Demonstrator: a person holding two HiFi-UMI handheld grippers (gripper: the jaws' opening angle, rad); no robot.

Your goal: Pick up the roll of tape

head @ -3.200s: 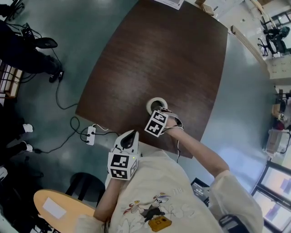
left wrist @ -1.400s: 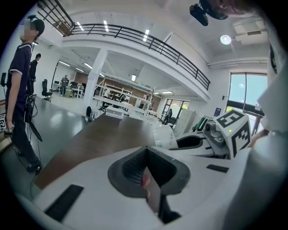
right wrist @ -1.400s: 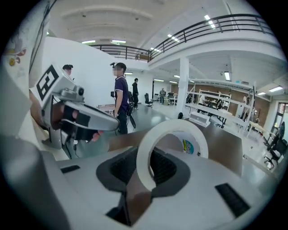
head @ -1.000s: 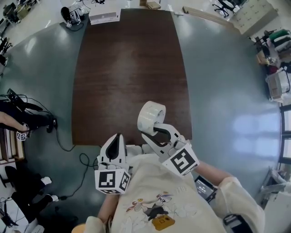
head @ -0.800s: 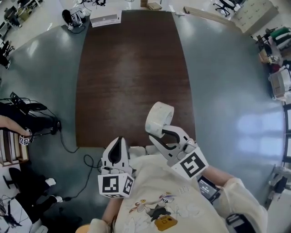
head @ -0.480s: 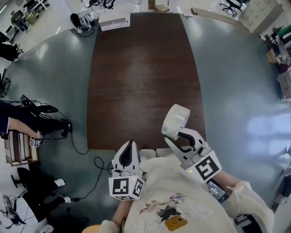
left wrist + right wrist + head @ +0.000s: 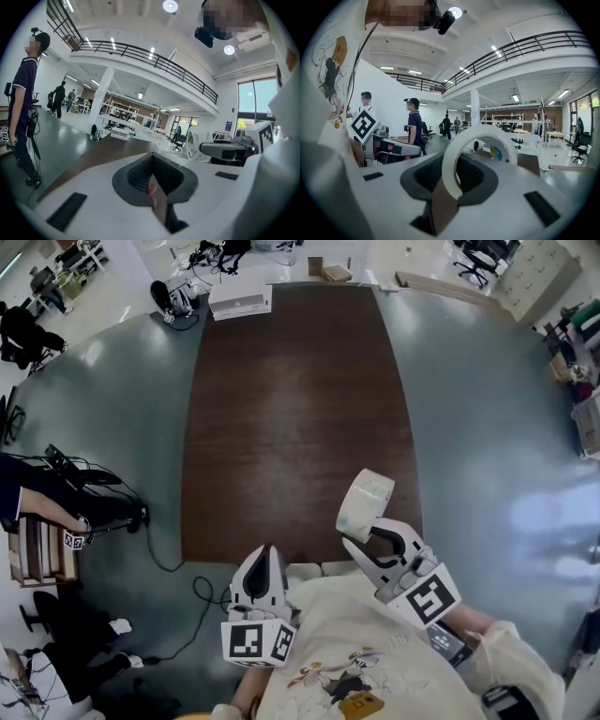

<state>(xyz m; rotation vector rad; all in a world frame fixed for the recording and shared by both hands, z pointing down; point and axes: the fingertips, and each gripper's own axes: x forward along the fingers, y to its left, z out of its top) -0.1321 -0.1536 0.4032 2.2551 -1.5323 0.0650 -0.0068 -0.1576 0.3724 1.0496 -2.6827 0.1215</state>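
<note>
Tape roll [image 7: 366, 504] clamped upright in right gripper [image 7: 373, 532], held over near corner of dark wooden table [image 7: 291, 399] | left gripper [image 7: 266, 557] jaws pressed together | grey floor [image 7: 487, 427] all round.

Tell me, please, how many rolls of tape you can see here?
1: the roll of tape is clamped in the right gripper, held up off the table near its front edge. No other shows.

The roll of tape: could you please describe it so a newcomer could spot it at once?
Find the long dark wooden table; over its near right corner the right gripper holds the roll of tape. It is a whitish ring, the only thing gripped: the left gripper is empty.
</note>
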